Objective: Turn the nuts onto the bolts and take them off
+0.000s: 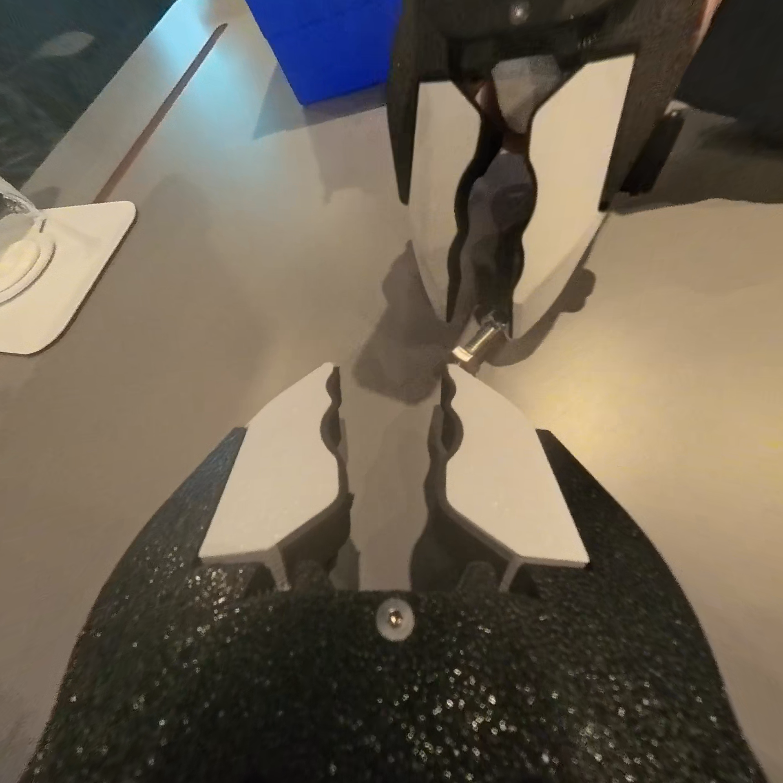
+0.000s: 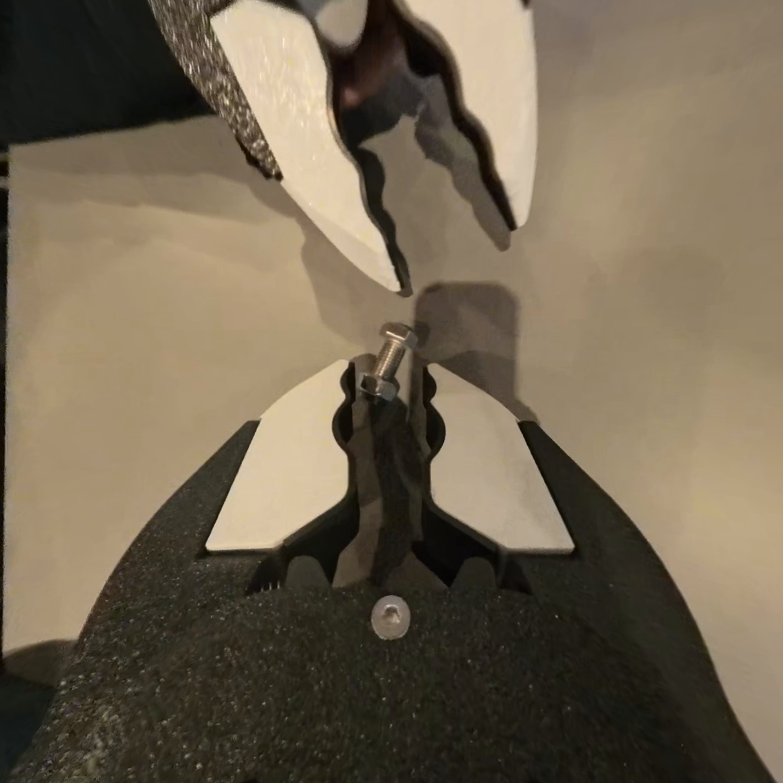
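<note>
A small steel bolt (image 2: 389, 355) with a hex head (image 2: 398, 333) carries a nut (image 2: 377, 387) near its far end. My right gripper (image 2: 385, 366) is shut on the bolt at the nut end and holds it just above the grey table (image 2: 169, 296), head pointing away. In the left wrist view the right gripper (image 1: 481, 328) comes down from the top with the bolt (image 1: 478, 340) at its tips. My left gripper (image 1: 390, 370) is open and empty. One of its fingertips (image 1: 450, 377) is close to the bolt head, not touching it. The left gripper also shows in the right wrist view (image 2: 457, 256).
A blue box (image 1: 330, 51) stands at the back of the table. A white square coaster (image 1: 76, 271) bearing a clear glass (image 1: 12, 220) sits at the left edge. A dark groove (image 1: 161, 114) runs along the table's left side. The left gripper's tips are roughly 5 cm from the right gripper's. About 30 cm separates my left fingertips from the white square coaster (image 1: 76, 271).
</note>
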`<state>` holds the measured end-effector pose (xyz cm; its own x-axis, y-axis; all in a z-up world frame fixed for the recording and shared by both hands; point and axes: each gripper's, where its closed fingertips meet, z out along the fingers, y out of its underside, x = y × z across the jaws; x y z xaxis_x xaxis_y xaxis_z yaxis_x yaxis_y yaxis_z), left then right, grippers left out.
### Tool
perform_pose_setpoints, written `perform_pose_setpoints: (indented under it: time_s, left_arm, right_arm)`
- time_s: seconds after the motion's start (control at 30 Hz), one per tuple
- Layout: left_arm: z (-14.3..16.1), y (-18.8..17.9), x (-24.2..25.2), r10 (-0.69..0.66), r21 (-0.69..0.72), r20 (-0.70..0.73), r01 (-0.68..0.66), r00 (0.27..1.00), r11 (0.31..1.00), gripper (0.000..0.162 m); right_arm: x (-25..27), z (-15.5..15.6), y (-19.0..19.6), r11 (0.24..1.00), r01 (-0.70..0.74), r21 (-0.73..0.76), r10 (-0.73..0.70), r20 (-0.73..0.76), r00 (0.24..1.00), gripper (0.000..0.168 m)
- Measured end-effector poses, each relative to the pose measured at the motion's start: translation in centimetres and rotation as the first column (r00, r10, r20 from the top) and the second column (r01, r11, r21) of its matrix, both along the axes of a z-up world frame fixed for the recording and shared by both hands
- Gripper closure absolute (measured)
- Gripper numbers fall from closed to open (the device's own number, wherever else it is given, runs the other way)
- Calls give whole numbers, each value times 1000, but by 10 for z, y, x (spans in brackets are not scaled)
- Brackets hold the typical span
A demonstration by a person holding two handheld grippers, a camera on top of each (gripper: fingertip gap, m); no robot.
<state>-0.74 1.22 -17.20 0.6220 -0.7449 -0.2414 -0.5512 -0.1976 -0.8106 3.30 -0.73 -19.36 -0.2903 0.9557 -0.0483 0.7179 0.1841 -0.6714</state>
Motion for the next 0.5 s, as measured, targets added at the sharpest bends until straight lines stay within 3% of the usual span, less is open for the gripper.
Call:
perform_pose_setpoints:
  time_s: [0.17, 0.33, 0.5]
  left_arm:
    - [2, -6, 2, -40, 15, -34, 41, 999, 999, 112]
    - [-3, -5, -2, -12, 80, -219, 30, 976, 996, 109]
    - [-5, -3, 2, -18, 150, -299, 65, 954, 987, 111]
  right_arm:
    - [1, -8, -3, 999, -17, 42, 14, 60, 998, 149]
    - [-7, -4, 12, 974, 8, 228, -10, 11, 1000, 149]
    - [-17, 4, 13, 955, 19, 295, -2, -56, 998, 151]
